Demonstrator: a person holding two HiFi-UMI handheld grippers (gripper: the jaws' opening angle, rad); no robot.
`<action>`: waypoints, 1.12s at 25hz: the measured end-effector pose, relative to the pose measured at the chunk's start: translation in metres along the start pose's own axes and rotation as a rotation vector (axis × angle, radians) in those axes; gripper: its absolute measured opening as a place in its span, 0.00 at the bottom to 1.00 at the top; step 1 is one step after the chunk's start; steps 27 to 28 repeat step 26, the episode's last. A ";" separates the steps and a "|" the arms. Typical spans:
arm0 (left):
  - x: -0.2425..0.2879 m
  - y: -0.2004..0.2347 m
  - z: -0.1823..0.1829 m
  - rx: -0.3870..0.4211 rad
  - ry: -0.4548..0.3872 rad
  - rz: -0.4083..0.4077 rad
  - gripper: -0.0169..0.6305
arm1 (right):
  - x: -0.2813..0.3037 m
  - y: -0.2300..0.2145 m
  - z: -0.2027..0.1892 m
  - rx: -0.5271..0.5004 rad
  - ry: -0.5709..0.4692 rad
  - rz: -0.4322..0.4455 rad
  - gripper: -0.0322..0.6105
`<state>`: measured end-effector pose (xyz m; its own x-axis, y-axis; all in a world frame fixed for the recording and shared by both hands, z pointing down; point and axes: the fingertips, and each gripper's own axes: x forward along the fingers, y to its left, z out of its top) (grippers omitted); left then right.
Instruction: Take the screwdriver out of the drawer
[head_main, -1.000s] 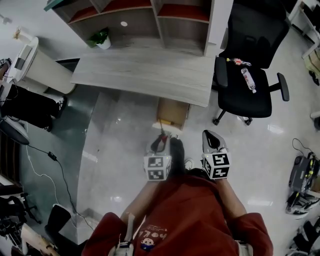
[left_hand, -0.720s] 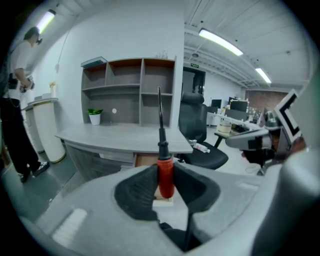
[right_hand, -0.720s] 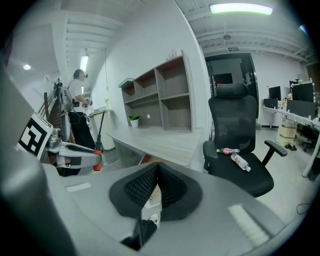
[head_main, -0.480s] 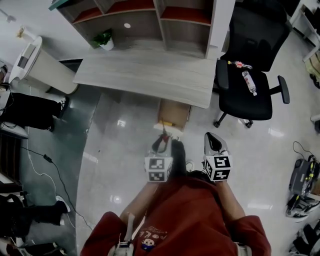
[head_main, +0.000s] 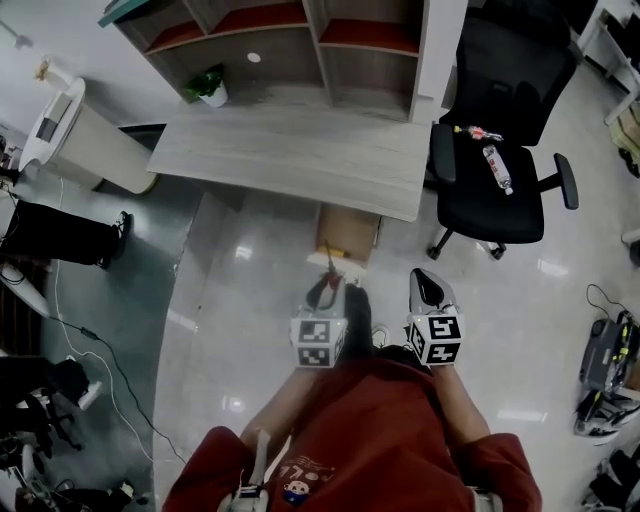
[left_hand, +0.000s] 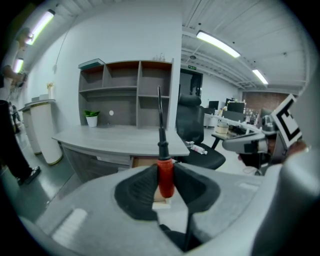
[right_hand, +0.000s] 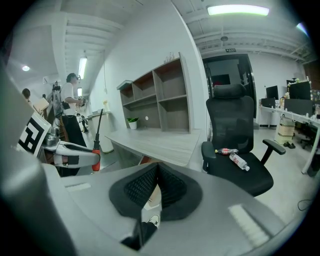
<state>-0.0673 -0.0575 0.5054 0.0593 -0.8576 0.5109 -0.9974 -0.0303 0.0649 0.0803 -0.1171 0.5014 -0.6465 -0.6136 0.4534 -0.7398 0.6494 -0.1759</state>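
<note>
My left gripper (left_hand: 165, 169) is shut on the red handle of the screwdriver (left_hand: 165, 179), whose dark shaft stands upright above the pads. In the head view the left gripper (head_main: 322, 293) is held in front of the person's body, the screwdriver (head_main: 328, 272) pointing toward the open drawer (head_main: 347, 232) under the desk. My right gripper (right_hand: 158, 167) is shut with nothing between its jaws and hangs to the right (head_main: 428, 286) at about the same height. In the right gripper view, the screwdriver (right_hand: 96, 145) shows at the left.
A grey curved desk (head_main: 290, 150) stands ahead with a shelf unit (head_main: 300, 30) and a small plant (head_main: 207, 82) behind it. A black office chair (head_main: 495, 170) at the right carries two bottles (head_main: 497, 160). Cables and gear lie along the left and right floor edges.
Both grippers stay almost where they were, the left still holding the screwdriver. A bystander at the left edge of the head view has shifted.
</note>
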 end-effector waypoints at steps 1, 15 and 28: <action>0.000 -0.001 0.000 -0.004 0.001 -0.005 0.17 | -0.001 0.000 0.000 0.006 -0.001 -0.001 0.05; -0.006 0.002 0.003 0.006 -0.006 -0.009 0.17 | -0.004 0.005 0.000 -0.009 -0.006 -0.008 0.05; -0.013 0.010 0.005 -0.002 -0.010 -0.001 0.17 | -0.002 0.013 0.002 -0.014 -0.007 -0.010 0.05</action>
